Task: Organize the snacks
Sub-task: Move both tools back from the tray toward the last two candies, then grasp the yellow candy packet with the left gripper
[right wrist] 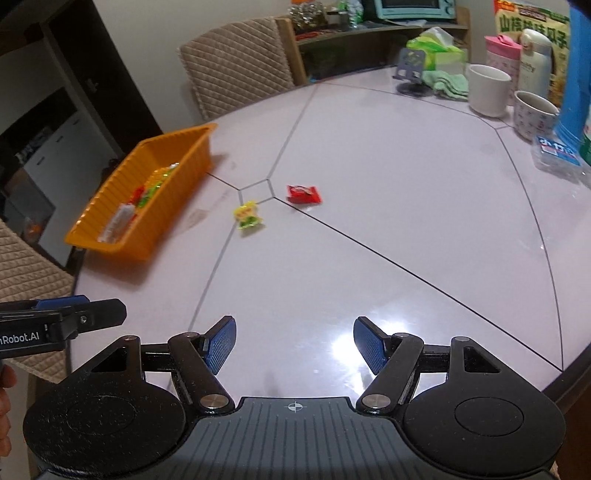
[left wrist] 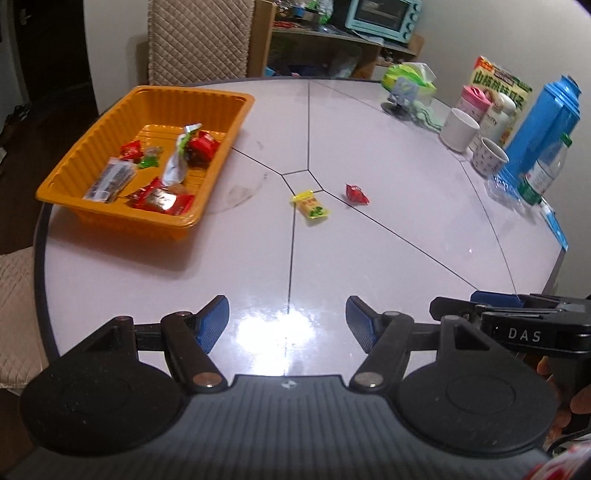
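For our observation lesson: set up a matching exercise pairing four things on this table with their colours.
Things:
1. snack tray
2. loose packet on the left
3. loose packet on the right
4. tall flask

Colours:
A. red
B. blue
C. orange
D. yellow

Pairs: 1-C, 2-D, 3-A, 4-B

White letters "DAS" mark the right gripper (left wrist: 524,334); "nRobot.AI" marks the left gripper (right wrist: 24,336); Chinese characters "山核" head a snack box (right wrist: 532,26).
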